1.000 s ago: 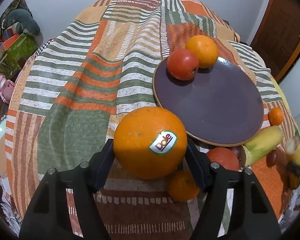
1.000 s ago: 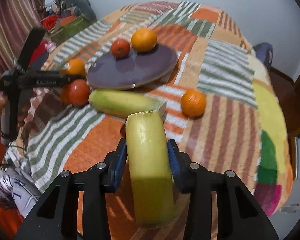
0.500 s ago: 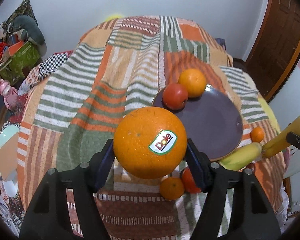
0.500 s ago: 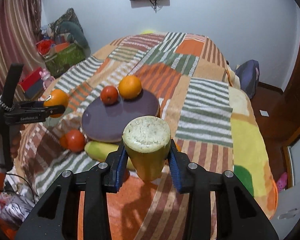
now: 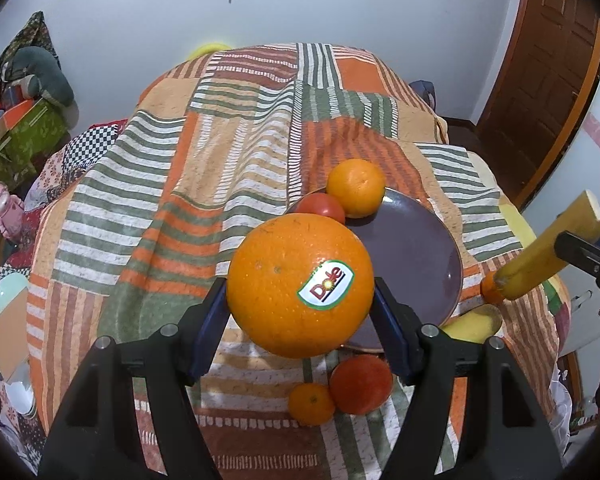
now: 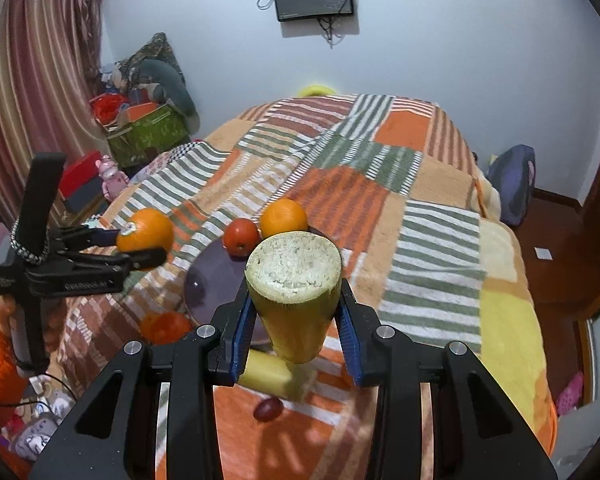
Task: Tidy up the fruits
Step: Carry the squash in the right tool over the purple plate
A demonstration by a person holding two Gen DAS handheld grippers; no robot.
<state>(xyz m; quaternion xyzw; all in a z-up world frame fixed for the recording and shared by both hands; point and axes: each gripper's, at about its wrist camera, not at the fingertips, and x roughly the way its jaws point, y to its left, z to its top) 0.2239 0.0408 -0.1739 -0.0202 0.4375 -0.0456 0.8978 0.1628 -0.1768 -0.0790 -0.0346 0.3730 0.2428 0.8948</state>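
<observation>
Two grips loaded above the purple plate (image 5: 420, 256): left gripper (image 5: 300, 308) clamps the stickered orange (image 5: 300, 284), right gripper (image 6: 294, 316) clamps a yellow-green stalk piece (image 6: 294, 292). Risk: the round orange could roll off the plate's low rim once released.

Bright orange navel orange (image 5: 300, 288) with a white, green-edged, red-lettered sticker (image 5: 326, 285), dark purple plate (image 5: 416, 256), red tomato (image 5: 322, 206), yellow-green cut fruit piece (image 6: 294, 292) with pale speckled face, bedspread (image 5: 220, 152) patchworked in orange, green and cream stripes
</observation>
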